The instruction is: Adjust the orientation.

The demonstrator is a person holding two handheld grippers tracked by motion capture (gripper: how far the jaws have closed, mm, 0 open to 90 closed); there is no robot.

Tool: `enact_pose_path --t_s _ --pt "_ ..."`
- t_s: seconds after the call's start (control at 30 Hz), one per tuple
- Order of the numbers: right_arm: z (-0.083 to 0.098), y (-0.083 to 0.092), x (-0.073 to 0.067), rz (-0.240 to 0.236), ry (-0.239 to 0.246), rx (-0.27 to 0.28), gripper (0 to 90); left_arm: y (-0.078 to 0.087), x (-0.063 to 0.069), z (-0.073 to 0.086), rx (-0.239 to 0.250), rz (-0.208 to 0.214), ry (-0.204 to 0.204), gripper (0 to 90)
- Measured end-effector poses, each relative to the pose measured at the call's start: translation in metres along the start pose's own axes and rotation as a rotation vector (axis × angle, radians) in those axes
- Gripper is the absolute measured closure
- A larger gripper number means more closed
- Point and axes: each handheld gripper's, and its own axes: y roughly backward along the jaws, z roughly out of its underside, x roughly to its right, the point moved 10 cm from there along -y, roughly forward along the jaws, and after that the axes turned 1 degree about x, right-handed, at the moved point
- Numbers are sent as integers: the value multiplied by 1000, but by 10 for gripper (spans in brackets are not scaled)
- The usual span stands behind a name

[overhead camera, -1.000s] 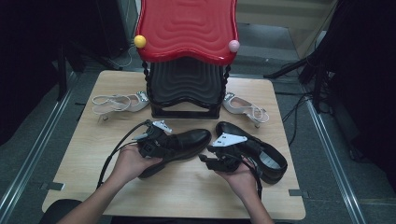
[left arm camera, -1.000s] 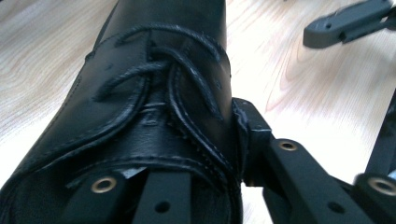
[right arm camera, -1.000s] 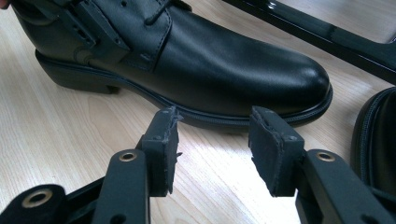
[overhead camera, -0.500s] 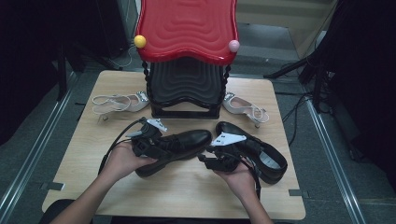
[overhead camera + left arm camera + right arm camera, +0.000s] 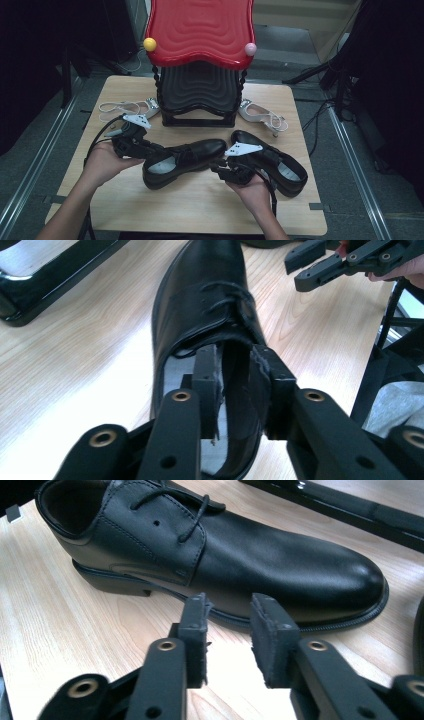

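Observation:
Two black lace-up shoes lie on the wooden table. The left shoe points its toe at the rack. My left gripper has just been closing and is shut on this shoe's heel collar, one jaw inside the opening and the other outside the side wall. My right gripper sits between the shoes, facing the left shoe's sole edge. Its jaws have just been closing with nothing between them, and it stands open. The right shoe lies behind the right hand.
A rack with a red wavy top and a black lower shelf stands at the table's back middle. One silver strappy sandal lies left of it and another right of it. Cables trail from both grippers.
My left hand has drawn back to the left along the shoe, from its middle to the heel end. The right hand has stayed put between the shoes.

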Motion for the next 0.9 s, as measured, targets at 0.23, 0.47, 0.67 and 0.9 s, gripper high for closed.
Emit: enact_pose_path --t_s 0.23,0.47,0.67,0.9 --pt "2 -8 -10 -6 25 -27 900 2 -28 12 26 -11 10 890" --pt "5 -18 -18 -14 25 -67 900 -11 -48 30 13 -19 38 900" --pt "4 -24 -20 -2 12 -69 900 -19 -55 37 16 -44 36 900" --pt "4 -29 -20 4 23 -69 900 -31 -56 44 -2 -38 37 900"
